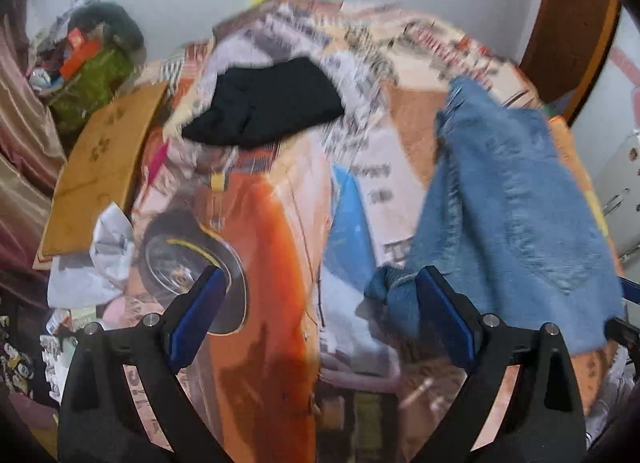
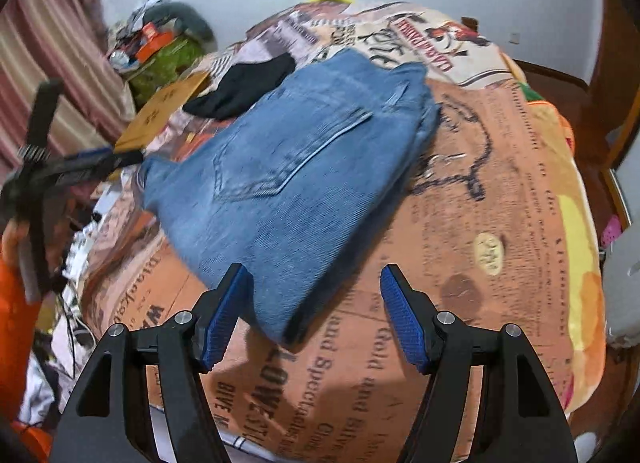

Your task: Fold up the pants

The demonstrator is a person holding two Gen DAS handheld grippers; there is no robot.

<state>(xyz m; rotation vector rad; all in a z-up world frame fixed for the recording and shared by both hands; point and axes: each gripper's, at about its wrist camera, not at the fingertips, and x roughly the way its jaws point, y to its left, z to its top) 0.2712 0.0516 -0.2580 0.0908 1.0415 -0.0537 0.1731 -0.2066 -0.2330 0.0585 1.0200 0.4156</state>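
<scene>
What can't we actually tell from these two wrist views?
- Left wrist view: motion blur smears the printed orange blanket; its text is unreadable.
- Left wrist view: the blue denim jeans drape over the left tool's outer finger; contact unclear.
- Right wrist view: the folded jeans cover part of the black folded garment; its type is unknown.
- Right wrist view: the jeans corner lies between the right tool's open pads, apparently ungripped.

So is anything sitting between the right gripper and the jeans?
Nothing visible. The right gripper stands open with the near corner of the jeans already reaching between its pads. The black garment lies beyond the jeans, out of the way.
</scene>
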